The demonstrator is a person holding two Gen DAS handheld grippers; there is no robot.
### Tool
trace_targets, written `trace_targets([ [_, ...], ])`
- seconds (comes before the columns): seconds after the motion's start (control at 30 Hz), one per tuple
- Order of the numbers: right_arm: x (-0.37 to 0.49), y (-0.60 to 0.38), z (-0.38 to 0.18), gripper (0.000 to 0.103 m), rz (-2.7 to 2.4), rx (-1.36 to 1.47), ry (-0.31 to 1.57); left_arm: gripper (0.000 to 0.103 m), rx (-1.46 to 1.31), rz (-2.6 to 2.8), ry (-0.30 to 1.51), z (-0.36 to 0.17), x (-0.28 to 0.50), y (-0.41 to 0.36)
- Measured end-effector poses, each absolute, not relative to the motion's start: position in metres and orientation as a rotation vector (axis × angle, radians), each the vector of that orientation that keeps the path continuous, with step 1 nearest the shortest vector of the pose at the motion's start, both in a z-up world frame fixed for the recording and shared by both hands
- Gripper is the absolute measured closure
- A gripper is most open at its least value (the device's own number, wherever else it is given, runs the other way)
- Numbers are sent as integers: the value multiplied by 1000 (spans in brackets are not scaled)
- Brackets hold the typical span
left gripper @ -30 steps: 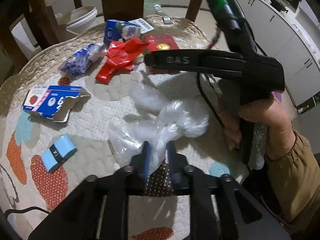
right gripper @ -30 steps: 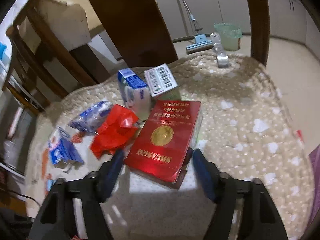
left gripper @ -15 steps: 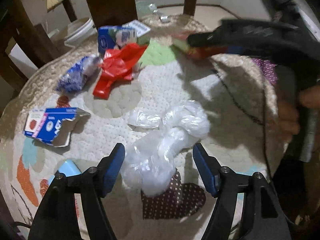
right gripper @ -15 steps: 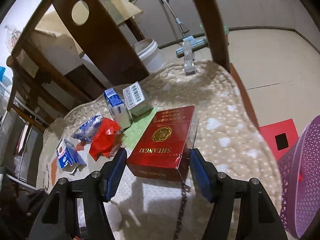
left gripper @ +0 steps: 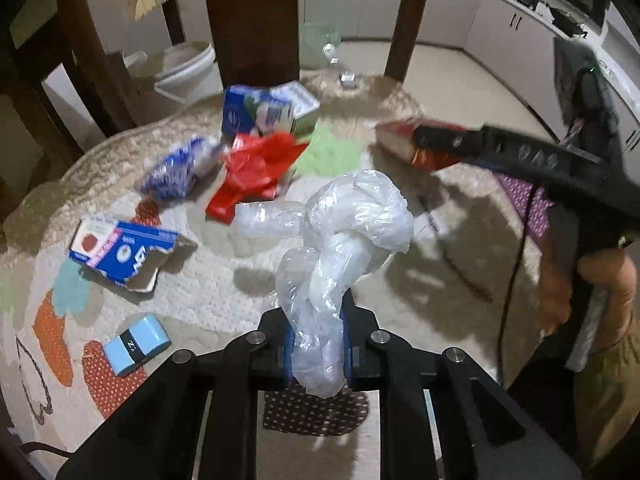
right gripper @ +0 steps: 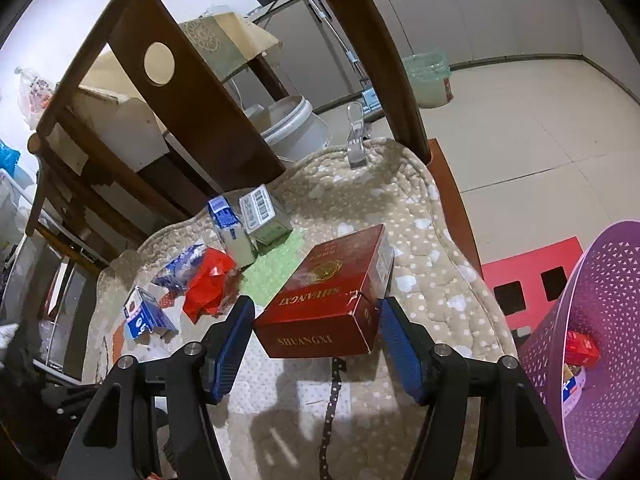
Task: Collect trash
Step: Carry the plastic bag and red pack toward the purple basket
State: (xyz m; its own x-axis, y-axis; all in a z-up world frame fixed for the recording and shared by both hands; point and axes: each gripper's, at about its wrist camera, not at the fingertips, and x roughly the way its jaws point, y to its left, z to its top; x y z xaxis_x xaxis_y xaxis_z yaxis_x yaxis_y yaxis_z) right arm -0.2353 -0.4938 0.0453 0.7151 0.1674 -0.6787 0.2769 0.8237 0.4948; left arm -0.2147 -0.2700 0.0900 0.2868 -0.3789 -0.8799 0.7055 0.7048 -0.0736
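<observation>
On the beige quilted table cover [right gripper: 436, 248], the left gripper [left gripper: 317, 344] is clenched on a crumpled clear plastic bag [left gripper: 344, 232] rising ahead of it; the right gripper [right gripper: 316, 336] grasps a red rectangular carton [right gripper: 328, 292], with a perforated purple basket [right gripper: 600, 320] to its right.

Home kitchen: grey cabinets [right gripper: 500, 12], wooden chair [right gripper: 192, 92], quilted tablecloth [right gripper: 420, 240].
</observation>
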Motion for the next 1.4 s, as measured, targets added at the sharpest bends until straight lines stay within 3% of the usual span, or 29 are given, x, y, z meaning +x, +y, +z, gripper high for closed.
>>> trace_targets([
  [0.9,-319,-567,67,40,-199,703,632,86,453,-868,956,107,-252,-362],
  [1.4,-398,-641,58,40,-402,857,538,86,494,-1044,952,112,-288,-454],
])
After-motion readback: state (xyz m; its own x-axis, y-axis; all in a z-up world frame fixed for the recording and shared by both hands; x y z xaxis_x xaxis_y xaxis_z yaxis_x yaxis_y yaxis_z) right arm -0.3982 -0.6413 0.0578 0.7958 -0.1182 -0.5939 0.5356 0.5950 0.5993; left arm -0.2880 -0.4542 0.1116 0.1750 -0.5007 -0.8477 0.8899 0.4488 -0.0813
